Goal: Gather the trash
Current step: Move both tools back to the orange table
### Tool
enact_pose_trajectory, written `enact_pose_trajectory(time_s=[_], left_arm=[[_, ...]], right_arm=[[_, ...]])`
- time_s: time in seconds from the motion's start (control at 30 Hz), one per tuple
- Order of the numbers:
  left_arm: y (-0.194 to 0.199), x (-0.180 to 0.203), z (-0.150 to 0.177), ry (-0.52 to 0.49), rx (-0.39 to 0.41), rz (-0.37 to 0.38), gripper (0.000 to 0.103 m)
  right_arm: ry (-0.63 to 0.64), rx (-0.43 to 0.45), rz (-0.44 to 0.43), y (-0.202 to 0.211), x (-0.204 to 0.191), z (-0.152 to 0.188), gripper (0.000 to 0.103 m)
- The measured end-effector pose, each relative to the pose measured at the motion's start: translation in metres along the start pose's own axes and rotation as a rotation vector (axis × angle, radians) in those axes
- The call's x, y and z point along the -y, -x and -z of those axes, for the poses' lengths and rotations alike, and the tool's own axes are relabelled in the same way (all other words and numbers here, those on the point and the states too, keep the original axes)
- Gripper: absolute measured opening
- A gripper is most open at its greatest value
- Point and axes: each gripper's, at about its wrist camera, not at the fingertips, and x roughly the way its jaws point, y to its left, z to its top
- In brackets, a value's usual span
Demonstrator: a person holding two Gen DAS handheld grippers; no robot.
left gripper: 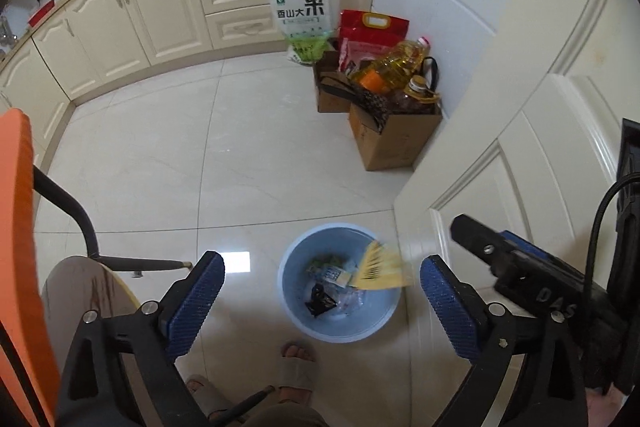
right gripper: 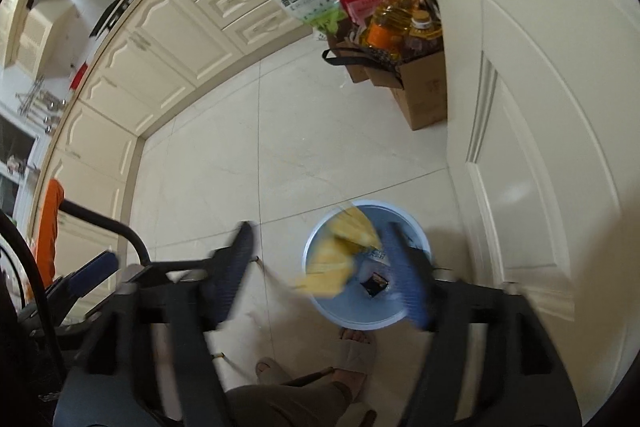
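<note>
Both my pairs of fingers stand wide apart with nothing between the pads: my left gripper [left gripper: 322, 297] and my right gripper [right gripper: 324, 277] hang over the pale blue bin [left gripper: 376, 329] on the tiled floor [left gripper: 180, 167]. My sandalled foot [left gripper: 298, 359] stands just beside the bin. Blurred yellow wrappers [left gripper: 382, 267] are over its rim, above the black packet [left gripper: 320, 301] and other scraps inside. Farther off, cardboard boxes [left gripper: 394, 139] with oil bottles [left gripper: 396, 67] and a rice bag [left gripper: 302, 15] stand by the cream cabinets [left gripper: 160, 11].
</note>
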Motion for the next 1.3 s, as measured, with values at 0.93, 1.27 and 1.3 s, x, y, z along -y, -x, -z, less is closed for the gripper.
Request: enact_pose_trajectory(time_s=[0.93,1.27,1.3], left_arm=[[0.277,-0.092,0.209,0.071,0.476,-0.048,0.102],[0.365,-0.143,0.338,0.199,0.613,-0.141,0.102],[0.374,-0.149,0.353,0.214,0.625,-0.153,0.102]], right_arm=[[0.178,0.278,-0.016,0.191,-0.156,0.051,0.103],[0.398,0.384,-0.081,0.248,-0.282,0.111,0.103],[0.419,0.392,-0.094,0.253,-0.295,0.119,0.103]])
